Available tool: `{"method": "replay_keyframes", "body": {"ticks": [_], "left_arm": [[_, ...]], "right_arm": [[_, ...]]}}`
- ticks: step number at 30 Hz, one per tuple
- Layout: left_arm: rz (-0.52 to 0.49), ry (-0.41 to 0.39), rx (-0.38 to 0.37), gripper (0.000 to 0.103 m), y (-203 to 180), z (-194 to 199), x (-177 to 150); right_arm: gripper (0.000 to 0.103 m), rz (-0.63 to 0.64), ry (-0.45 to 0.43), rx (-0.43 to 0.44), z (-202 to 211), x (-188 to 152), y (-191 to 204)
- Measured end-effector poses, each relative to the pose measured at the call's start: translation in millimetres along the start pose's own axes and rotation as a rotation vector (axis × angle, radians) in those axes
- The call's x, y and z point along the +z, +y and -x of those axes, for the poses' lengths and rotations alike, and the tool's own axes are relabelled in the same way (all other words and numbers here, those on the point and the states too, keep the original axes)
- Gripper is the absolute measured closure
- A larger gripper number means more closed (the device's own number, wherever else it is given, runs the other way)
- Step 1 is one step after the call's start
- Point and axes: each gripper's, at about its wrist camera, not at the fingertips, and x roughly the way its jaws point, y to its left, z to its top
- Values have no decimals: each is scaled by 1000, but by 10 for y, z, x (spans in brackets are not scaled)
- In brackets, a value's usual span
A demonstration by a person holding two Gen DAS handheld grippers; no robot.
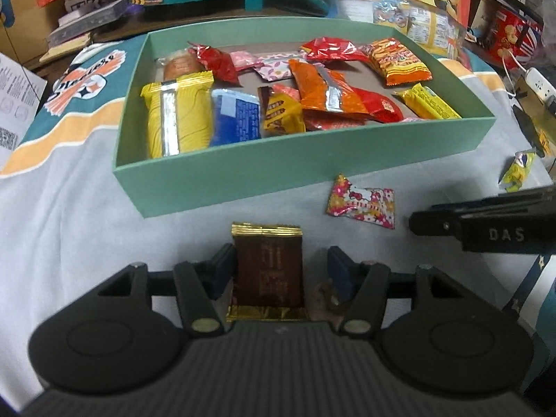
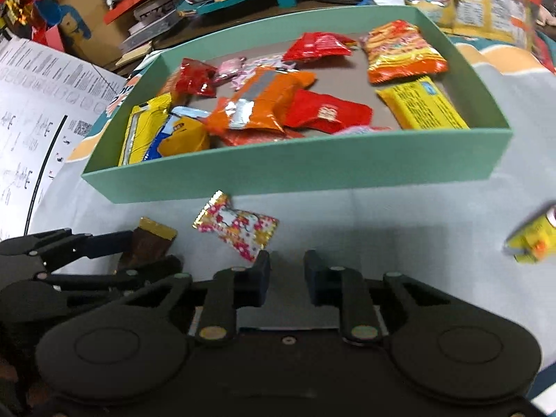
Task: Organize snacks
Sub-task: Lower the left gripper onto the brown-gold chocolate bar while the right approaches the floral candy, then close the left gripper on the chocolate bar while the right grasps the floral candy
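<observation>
A brown snack packet with gold ends lies on the grey cloth between the fingers of my left gripper. The left pad touches it and a gap shows at the right pad, so the gripper is open. The right wrist view shows the same packet at the left. My right gripper is shut on nothing, just behind a floral candy, which the left wrist view shows too. A green box with several snacks stands ahead.
A small yellow candy lies on the cloth at the right. A printed paper sheet lies left of the box. Toys, books and snack bags pile up behind the box. A white power strip sits at far right.
</observation>
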Motion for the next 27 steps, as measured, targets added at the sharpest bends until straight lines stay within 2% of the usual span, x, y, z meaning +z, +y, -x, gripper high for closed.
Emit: {"method": "replay_keyframes", "body": {"ticks": [6, 12, 14, 15, 18, 19, 20, 22, 25, 27], "left_arm": [[77, 11, 24, 45, 258, 72, -46], [130, 18, 35, 45, 442, 120, -55], [127, 20, 33, 45, 452, 120, -65], [123, 20, 32, 45, 451, 119, -68], [111, 17, 32, 44, 428, 114, -75], [109, 16, 30, 44, 426, 112, -78], [106, 15, 28, 43, 417, 107, -79], [94, 13, 30, 42, 394, 97, -78], [69, 11, 36, 43, 344, 77, -66], [31, 4, 48, 66, 273, 71, -58]], "right_arm": [[74, 25, -39, 50, 50, 127, 71], [54, 130, -52, 97, -109, 311, 382], [43, 155, -40, 96, -194, 332, 476], [42, 178, -32, 90, -243, 331, 511], [43, 236, -17, 46, -311, 260, 553], [52, 262, -21, 22, -312, 220, 559], [67, 296, -33, -9, -300, 176, 562], [75, 335, -39, -47, -264, 110, 552], [76, 286, -43, -59, -193, 52, 428], [76, 226, -44, -52, -158, 39, 321]]}}
